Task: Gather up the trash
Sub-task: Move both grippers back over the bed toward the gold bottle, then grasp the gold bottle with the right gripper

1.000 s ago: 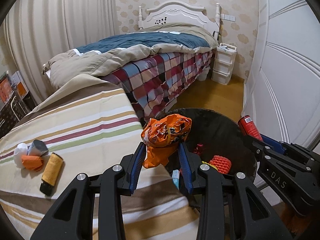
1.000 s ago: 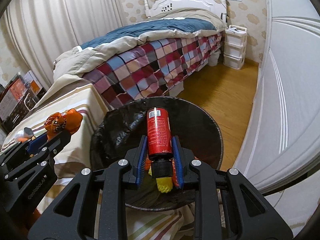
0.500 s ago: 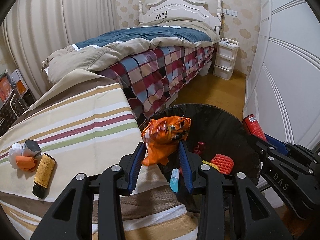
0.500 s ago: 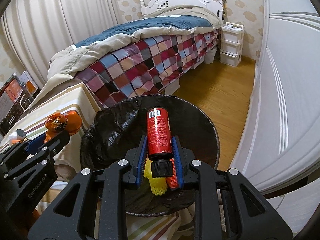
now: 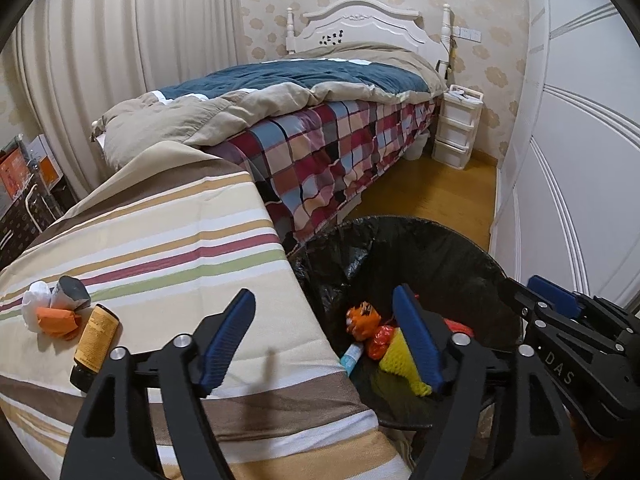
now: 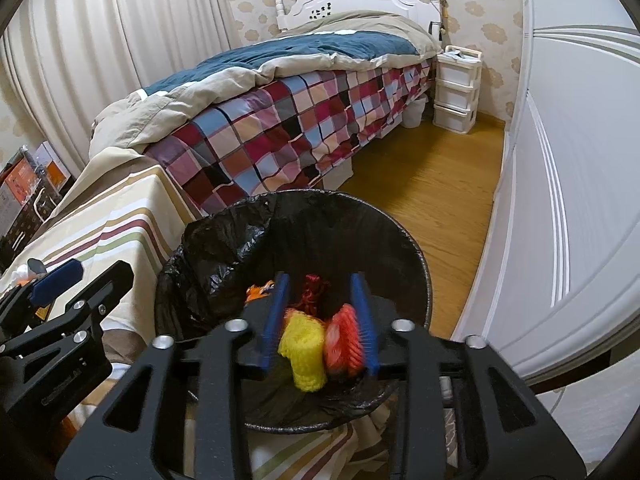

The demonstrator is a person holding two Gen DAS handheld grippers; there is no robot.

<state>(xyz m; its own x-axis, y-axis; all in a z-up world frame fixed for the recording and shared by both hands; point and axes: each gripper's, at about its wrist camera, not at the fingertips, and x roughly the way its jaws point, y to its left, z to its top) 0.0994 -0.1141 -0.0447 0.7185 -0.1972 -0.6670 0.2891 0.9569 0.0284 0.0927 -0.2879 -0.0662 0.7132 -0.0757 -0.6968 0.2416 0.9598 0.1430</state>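
1. Left claw point(image 5: 326, 346): blue pads spread wide apart, nothing between them, hanging over the gap between the striped worktop point(image 5: 168, 240) and the bin. A second ago it was clamped on the orange snack wrapper point(image 5: 362, 320); that wrapper now lies down inside the bin.

2. Right claw point(image 6: 322, 320): pads apart and empty, poised over the bin mouth. A second ago it gripped a red can by the cap end; I cannot pick the can out for certain among the bin contents now.

3. Trash bin point(image 6: 412, 248), black liner: holds a yellow mesh wad point(image 6: 306, 350), a red mesh piece point(image 6: 344, 344) and the wrapper. Judgement: all light and soft, settled, no further handling needed.

4. Remaining trash sits on the worktop's left side, well apart from the bin: a small amber bottle point(image 5: 96, 340) lying on its side, an orange scrap point(image 5: 56, 320), a white crumpled wad point(image 5: 34, 306) and a grey tube end point(image 5: 70, 298), the last three touching in one heap.

5. Handling estimate: bottle looks rigid, smooth and able to roll; take it across the mid-body, pads square to its long axis. Scrap and wad look light and compressible; pinch from above at the bulk and expect them to squash.

6. Beyond: bed point(image 5: 320, 128) with plaid cover, white drawer unit point(image 5: 458, 128).
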